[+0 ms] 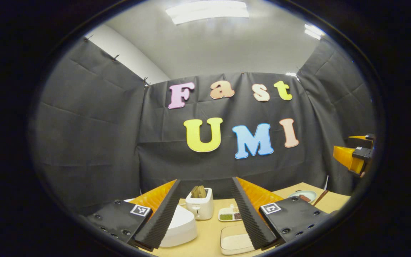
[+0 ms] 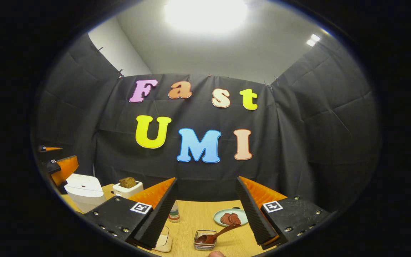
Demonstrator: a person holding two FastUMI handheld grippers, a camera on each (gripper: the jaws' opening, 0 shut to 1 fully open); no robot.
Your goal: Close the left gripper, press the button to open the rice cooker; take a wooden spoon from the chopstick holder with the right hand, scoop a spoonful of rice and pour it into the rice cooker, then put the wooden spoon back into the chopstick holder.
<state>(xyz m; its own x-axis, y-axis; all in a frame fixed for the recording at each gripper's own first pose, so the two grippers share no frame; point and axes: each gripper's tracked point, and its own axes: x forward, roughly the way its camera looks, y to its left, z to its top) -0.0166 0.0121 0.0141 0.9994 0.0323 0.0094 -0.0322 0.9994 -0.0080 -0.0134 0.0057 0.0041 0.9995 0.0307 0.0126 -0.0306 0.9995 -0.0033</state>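
In the left gripper view my left gripper is open above the table with nothing between its fingers. Below it sit the closed white rice cooker and a white tray of rice. My right gripper is open too and holds nothing. Under it, a dark wooden spoon lies bowl-down in a small square chopstick holder, its handle slanting up to the right. In the right gripper view the rice cooker stands at far left, with the left gripper above it. The right gripper hangs at far right.
A white toaster holding bread stands behind the rice cooker. Beside it is a small divided dish of green and brown grains. A pale plate with red slices and a small bottle stand on the wooden table.
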